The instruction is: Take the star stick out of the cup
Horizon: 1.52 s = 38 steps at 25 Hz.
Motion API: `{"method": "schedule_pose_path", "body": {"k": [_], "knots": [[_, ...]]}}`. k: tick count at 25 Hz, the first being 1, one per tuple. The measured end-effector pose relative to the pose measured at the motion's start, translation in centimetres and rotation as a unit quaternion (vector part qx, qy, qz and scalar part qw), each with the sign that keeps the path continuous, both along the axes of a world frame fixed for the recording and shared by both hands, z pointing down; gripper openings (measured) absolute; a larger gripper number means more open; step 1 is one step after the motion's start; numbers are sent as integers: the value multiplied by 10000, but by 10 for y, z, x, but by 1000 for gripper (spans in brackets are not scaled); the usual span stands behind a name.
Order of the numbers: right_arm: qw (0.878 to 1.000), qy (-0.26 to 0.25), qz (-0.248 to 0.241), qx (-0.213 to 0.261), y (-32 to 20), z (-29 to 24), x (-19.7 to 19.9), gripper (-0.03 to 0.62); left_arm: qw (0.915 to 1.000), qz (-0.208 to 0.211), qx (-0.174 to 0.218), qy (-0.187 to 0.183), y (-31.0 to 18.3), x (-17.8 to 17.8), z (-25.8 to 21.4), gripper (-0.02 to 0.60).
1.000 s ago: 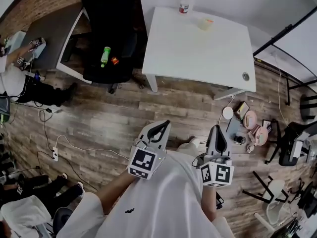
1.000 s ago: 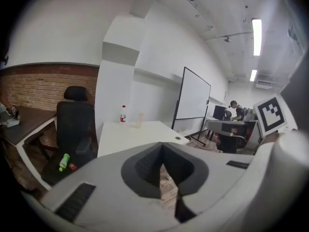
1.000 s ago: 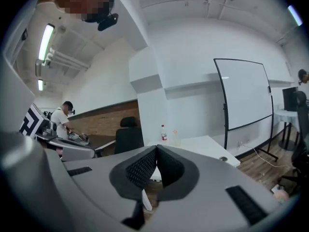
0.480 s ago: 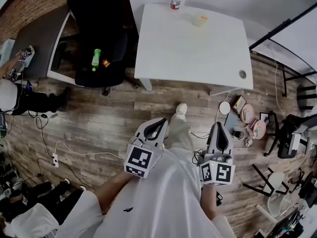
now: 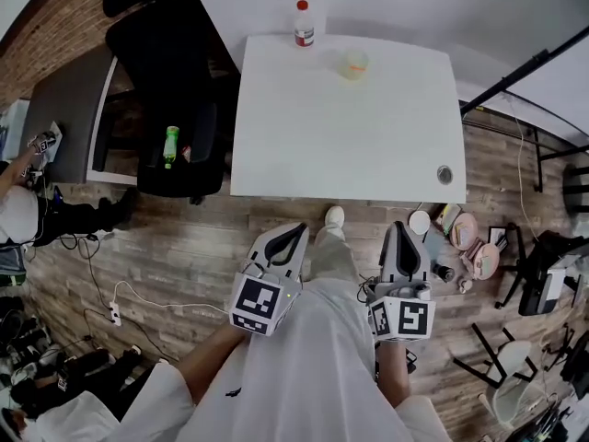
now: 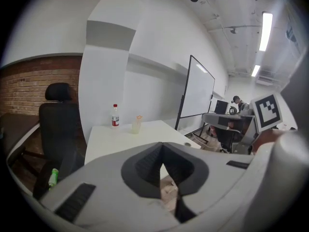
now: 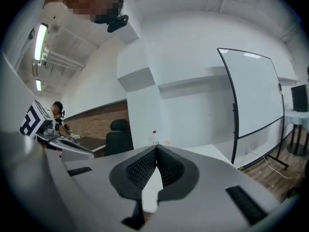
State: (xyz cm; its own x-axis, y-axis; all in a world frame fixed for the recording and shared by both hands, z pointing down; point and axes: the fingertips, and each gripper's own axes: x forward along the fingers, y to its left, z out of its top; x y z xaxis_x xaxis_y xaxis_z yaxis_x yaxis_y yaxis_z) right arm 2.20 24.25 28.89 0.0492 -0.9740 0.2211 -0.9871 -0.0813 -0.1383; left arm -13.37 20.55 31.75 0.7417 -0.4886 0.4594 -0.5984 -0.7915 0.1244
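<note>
The left gripper (image 5: 300,229) and the right gripper (image 5: 402,234) hang before the near edge of the table (image 5: 350,145), both with jaws pressed together and nothing between them. The cup (image 5: 353,63) stands near the far edge of the tabletop, beside a bottle (image 5: 303,24), with the star stick (image 6: 139,117) inside. Reaching with closed jaws could tip the light cup or knock the bottle; a slanted pull may lift the cup too
</note>
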Motion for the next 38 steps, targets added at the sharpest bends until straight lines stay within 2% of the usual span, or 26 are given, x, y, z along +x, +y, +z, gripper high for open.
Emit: {"method": "schedule_pose_path", "body": {"k": [5,11,19,30,38], "knots": [[9994,-46,-339,32,-65,-3,35,-5,9996,-279,-1,39,-51,44,-12,14],[9976,-195,-670,43,-115,3,70,-5,9981,-610,64,3,-92,82,-17,14],[9959,-135,-893,91,-147,8,84,-5,9958,-916,30,-52,-118,92,-13,14],[9939,10,-1098,140,-183,17,84,-5,9955,-945,51,22,-149,107,-8,14],[9927,122,-1194,128,-212,18,85,-5,9952,-952,204,18,-173,112,-12,14]]}}
